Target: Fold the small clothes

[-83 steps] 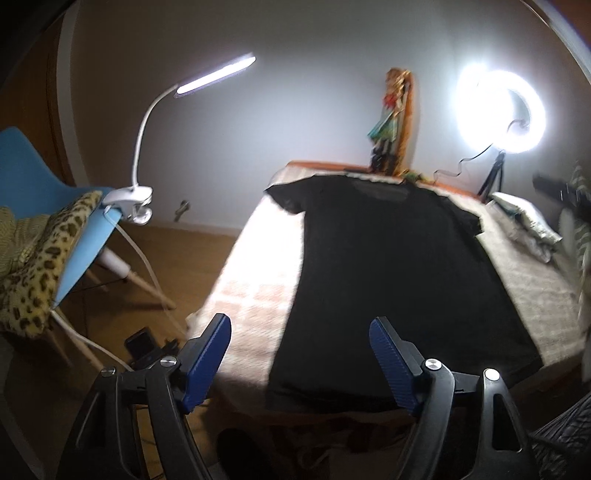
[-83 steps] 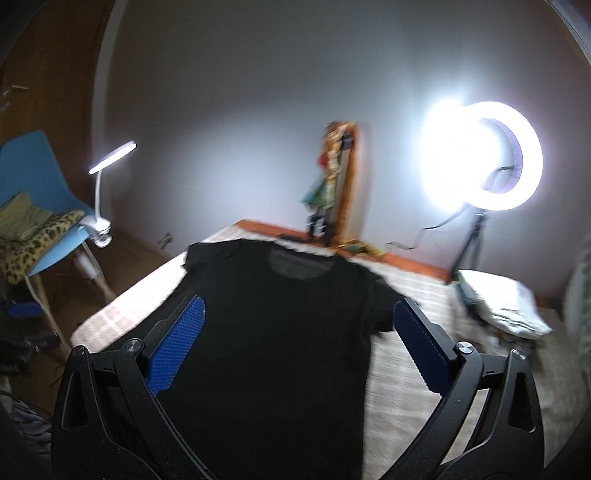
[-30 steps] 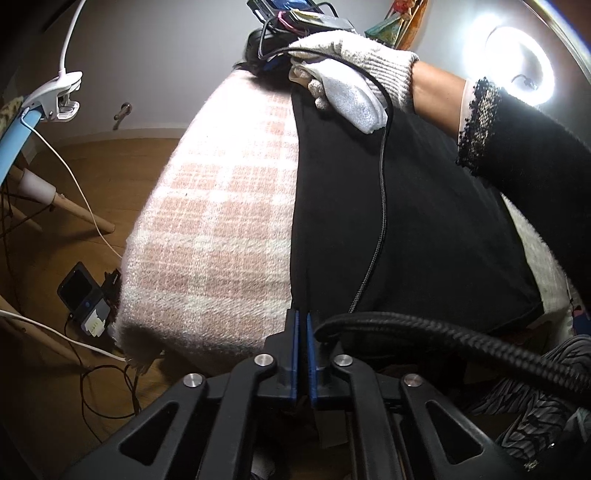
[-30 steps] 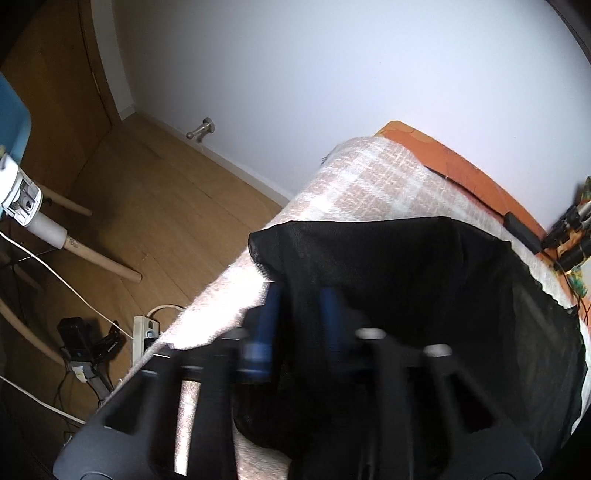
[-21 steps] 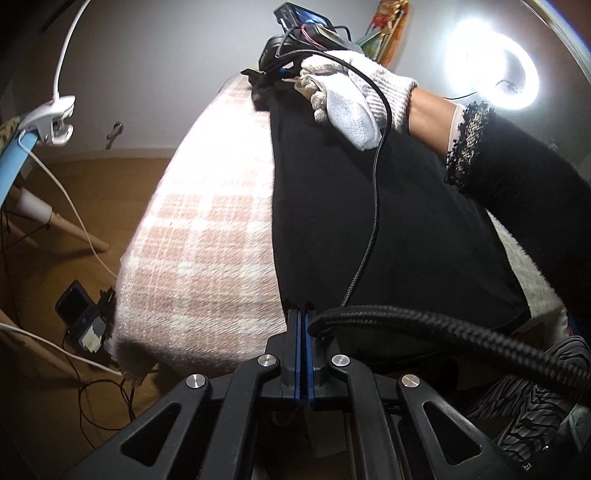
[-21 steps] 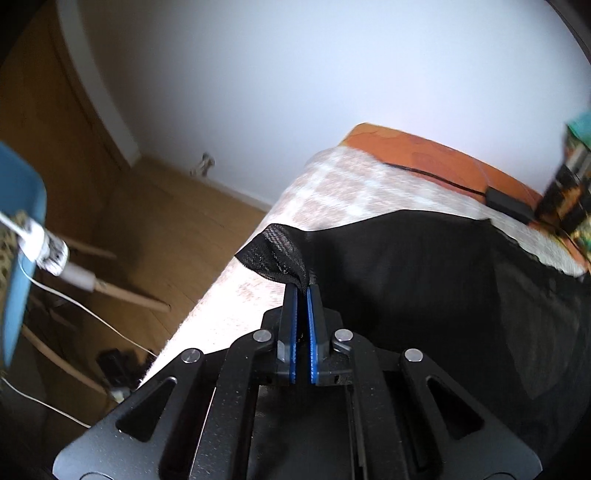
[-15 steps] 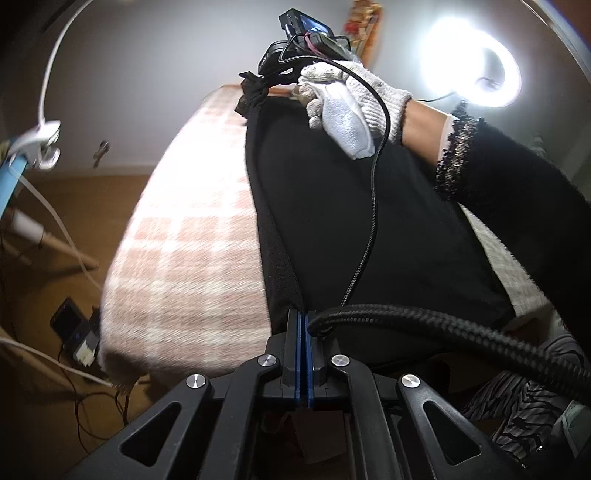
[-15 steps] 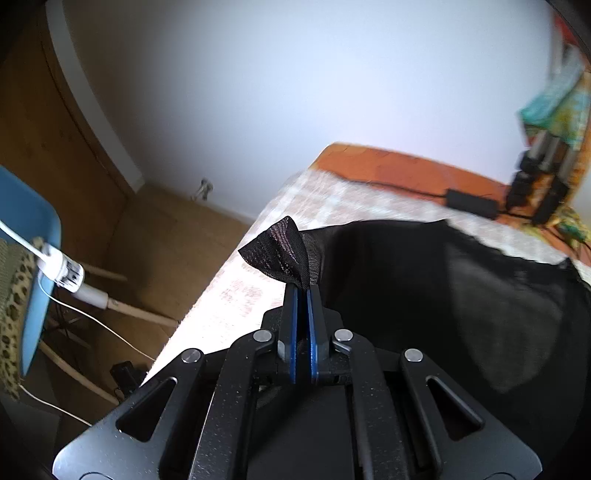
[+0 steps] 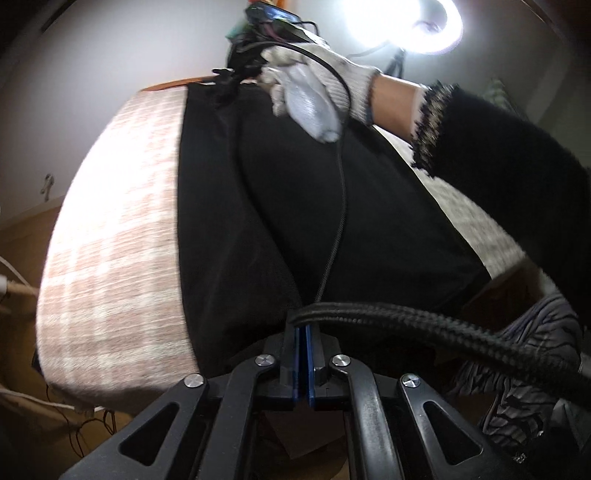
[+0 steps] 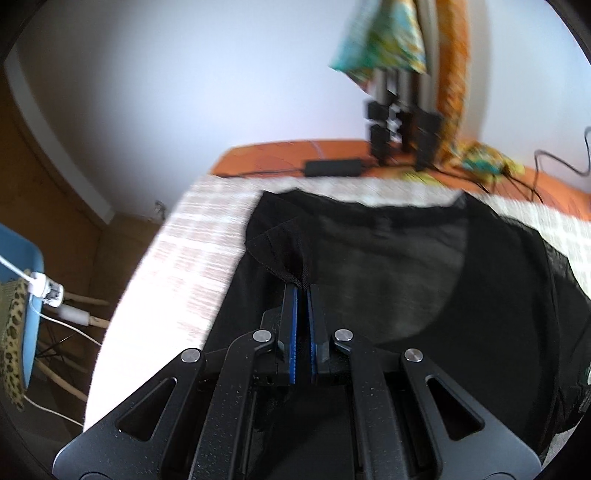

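Note:
A black T-shirt (image 9: 351, 206) lies lengthwise on a pink plaid blanket (image 9: 118, 206), its left side lifted into a long ridge. My left gripper (image 9: 303, 326) pinches the bottom hem at the near end; its jaws are opening, though the blue pads still stand close with cloth between them. At the far end a gloved hand (image 9: 314, 92) holds my right gripper (image 9: 224, 85). In the right wrist view the right gripper (image 10: 303, 287) is shut on the T-shirt's (image 10: 424, 280) bunched left sleeve, raised over the chest.
A thick braided cable (image 9: 424, 325) crosses in front of the left gripper. A ring light (image 9: 402, 26) glares at the far end. A power adapter (image 10: 332, 168) and stand legs (image 10: 402, 136) sit on the orange border. A blue chair (image 10: 22, 266) stands left, over wooden floor.
Both grippers have carried the shirt's left edge up and rightwards over its body. The sleeve has risen off the blanket, and more blanket shows at the left.

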Tool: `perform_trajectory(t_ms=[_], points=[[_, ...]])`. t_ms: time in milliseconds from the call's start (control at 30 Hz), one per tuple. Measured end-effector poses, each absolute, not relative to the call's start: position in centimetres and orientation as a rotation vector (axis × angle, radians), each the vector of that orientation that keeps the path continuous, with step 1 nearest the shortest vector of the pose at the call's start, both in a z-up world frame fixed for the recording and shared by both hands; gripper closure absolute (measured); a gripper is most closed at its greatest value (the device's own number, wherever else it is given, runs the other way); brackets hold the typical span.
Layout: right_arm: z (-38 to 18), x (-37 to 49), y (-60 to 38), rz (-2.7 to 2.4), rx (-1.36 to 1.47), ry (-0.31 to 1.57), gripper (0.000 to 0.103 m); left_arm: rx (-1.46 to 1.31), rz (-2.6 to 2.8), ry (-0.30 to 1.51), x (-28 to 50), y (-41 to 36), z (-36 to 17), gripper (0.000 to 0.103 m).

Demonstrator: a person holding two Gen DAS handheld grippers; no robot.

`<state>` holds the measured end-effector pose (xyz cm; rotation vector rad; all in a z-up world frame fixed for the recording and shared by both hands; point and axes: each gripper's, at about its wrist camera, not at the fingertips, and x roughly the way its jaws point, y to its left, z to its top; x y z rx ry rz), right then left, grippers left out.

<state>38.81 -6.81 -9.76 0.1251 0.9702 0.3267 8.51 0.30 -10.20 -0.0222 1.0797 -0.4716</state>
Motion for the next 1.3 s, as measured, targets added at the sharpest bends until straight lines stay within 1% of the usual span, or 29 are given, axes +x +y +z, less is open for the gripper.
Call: perform_trajectory(t_ms=[33, 67, 100, 133, 167, 200, 233, 400, 600, 667, 767, 1000, 1100, 1167, 1300], points=[[-10.1, 38.9, -7.2, 0.314, 0.118, 0.973, 0.094, -0.014, -0.488, 1.090, 8.5, -0.1, -10.2, 0.074], [-10.2, 39.0, -7.5, 0.300, 0.107, 0.974, 0.085, -0.014, -0.500, 1.092, 8.5, -0.3, -10.2, 0.069], [-10.3, 39.1, -7.8, 0.289, 0.097, 0.972, 0.077, -0.010, -0.508, 1.094, 8.5, -0.2, -10.1, 0.068], [-10.0, 39.0, -8.3, 0.272, 0.087, 0.960, 0.059, -0.002, -0.520, 1.091, 8.1, -0.5, -9.9, 0.067], [-9.7, 38.8, -8.7, 0.263, 0.088, 0.943, 0.043, 0.008, -0.519, 1.084, 7.8, -0.6, -9.7, 0.066], [-9.2, 38.6, -9.3, 0.259, 0.095, 0.926, 0.039, 0.016, -0.518, 1.075, 7.2, -0.8, -9.4, 0.066], [-8.7, 38.3, -9.9, 0.262, 0.106, 0.909, 0.038, 0.032, -0.512, 1.064, 6.6, -0.8, -9.3, 0.066], [-5.5, 36.0, -13.3, 0.285, 0.151, 0.862, 0.038, 0.103, -0.461, 0.999, 3.6, -0.1, -8.6, 0.066], [-0.7, 30.8, -18.0, 0.339, 0.221, 0.796, 0.037, 0.277, -0.377, 0.863, -0.2, -0.7, -8.1, 0.067], [0.5, 28.9, -19.7, 0.352, 0.244, 0.777, 0.032, 0.327, -0.364, 0.825, -1.0, -1.4, -8.1, 0.067], [2.1, 26.0, -22.9, 0.348, 0.277, 0.757, 0.031, 0.365, -0.352, 0.789, -1.6, -2.5, -8.2, 0.067], [4.4, 20.7, -31.2, 0.295, 0.329, 0.716, 0.031, 0.306, -0.360, 0.757, -1.5, -5.5, -7.8, 0.067], [4.7, 18.9, -35.0, 0.263, 0.341, 0.706, 0.031, 0.238, -0.389, 0.739, -1.0, -7.3, -7.4, 0.066], [4.6, 18.3, -36.9, 0.246, 0.345, 0.707, 0.031, 0.241, -0.395, 0.722, -0.4, -8.8, -7.4, 0.064], [4.3, 16.9, -41.5, 0.202, 0.383, 0.705, 0.031, 0.222, -0.422, 0.709, 0.6, -11.5, -7.7, 0.063]])
